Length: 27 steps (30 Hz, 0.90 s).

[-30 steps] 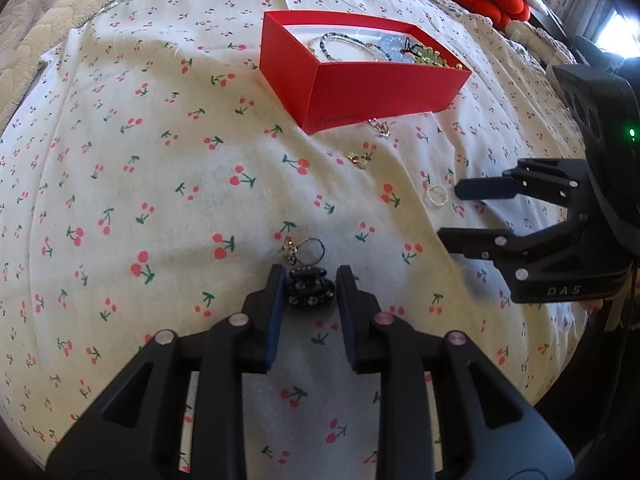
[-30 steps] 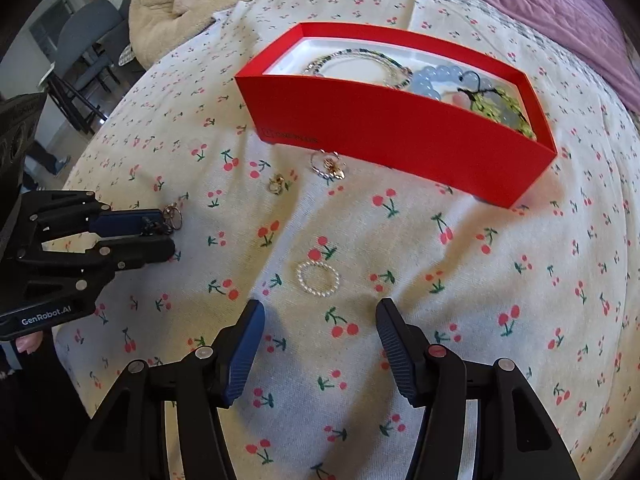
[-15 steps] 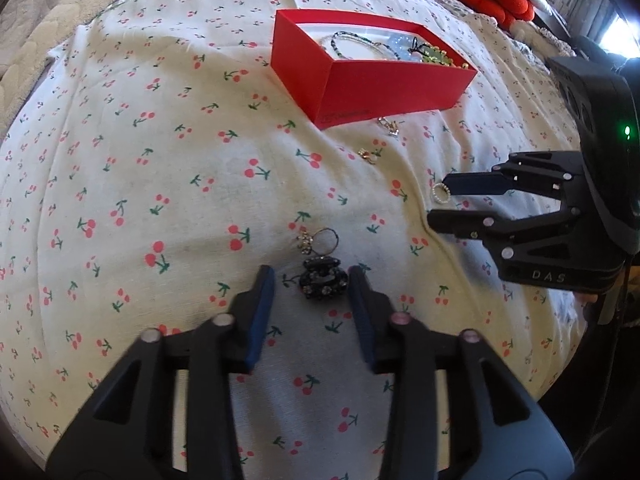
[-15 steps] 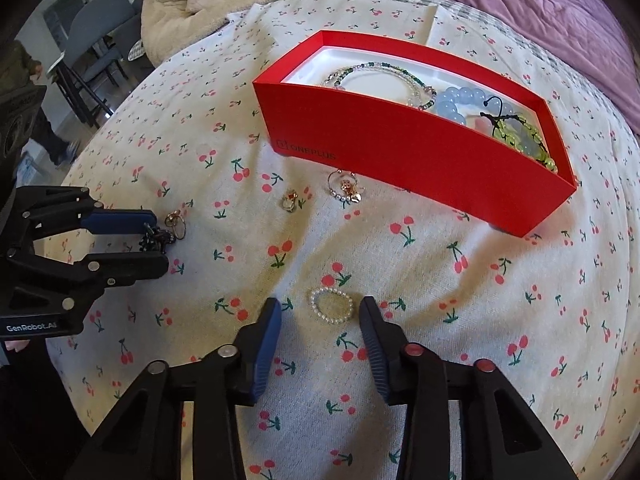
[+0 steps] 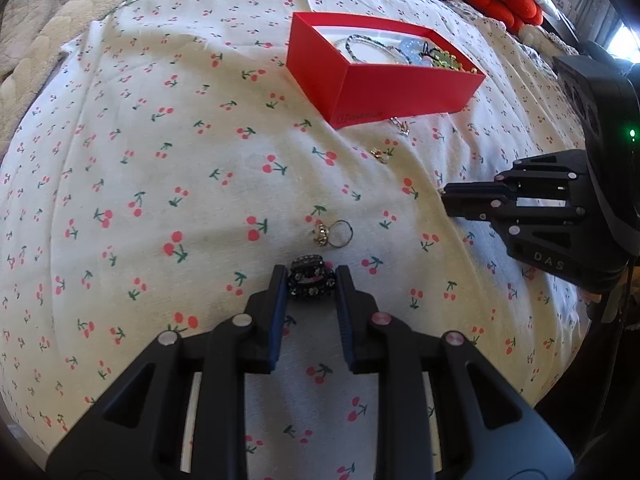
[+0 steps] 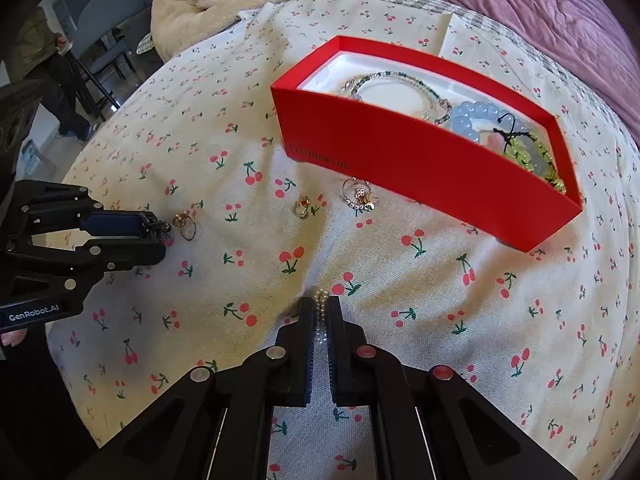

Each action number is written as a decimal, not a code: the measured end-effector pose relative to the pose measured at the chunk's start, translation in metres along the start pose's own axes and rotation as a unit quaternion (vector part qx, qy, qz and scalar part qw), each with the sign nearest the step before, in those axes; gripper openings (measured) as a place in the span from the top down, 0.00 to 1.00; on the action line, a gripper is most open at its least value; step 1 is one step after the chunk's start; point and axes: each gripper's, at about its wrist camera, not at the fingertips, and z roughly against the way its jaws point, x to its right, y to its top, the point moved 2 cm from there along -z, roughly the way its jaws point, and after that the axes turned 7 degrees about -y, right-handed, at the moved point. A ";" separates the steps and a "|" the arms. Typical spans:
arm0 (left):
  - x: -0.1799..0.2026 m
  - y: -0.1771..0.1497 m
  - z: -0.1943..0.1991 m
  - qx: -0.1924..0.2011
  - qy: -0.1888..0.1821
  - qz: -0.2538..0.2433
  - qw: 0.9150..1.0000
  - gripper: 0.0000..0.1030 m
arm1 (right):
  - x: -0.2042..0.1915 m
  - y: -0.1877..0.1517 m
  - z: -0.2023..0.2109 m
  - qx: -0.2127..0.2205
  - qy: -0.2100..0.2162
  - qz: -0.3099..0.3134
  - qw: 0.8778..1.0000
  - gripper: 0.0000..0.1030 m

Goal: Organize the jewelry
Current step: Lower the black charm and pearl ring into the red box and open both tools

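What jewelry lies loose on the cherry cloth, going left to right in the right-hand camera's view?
Gold ring → small gold earring → pearl ring pinched in the right gripper → charm hoop by the red box.

The cloth (image 6: 400,280) looks soft and woven. The box (image 6: 420,168) is smooth, matt card. The ring (image 5: 340,234) is shiny metal.

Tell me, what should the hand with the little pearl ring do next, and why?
Probably lift the right gripper and carry it toward the red box. Its fingers have just closed on the pearl ring, which lies on the cloth, and the box already holds bracelets.
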 end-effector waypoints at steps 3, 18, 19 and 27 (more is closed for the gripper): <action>-0.001 0.001 0.004 0.004 -0.001 0.002 1.000 0.75 | 0.000 0.003 0.005 0.004 0.004 -0.005 1.000 0.95; 0.019 0.044 0.032 0.055 -0.007 -0.004 0.998 0.75 | 0.046 0.033 0.065 0.077 0.014 -0.076 0.994 0.95; 0.022 0.050 0.034 0.061 -0.008 -0.006 0.998 0.75 | 0.049 0.035 0.068 0.081 0.015 -0.081 0.993 0.95; 0.046 0.102 0.027 0.098 -0.028 -0.014 0.995 0.75 | 0.076 0.063 0.076 0.097 0.030 -0.133 0.986 0.95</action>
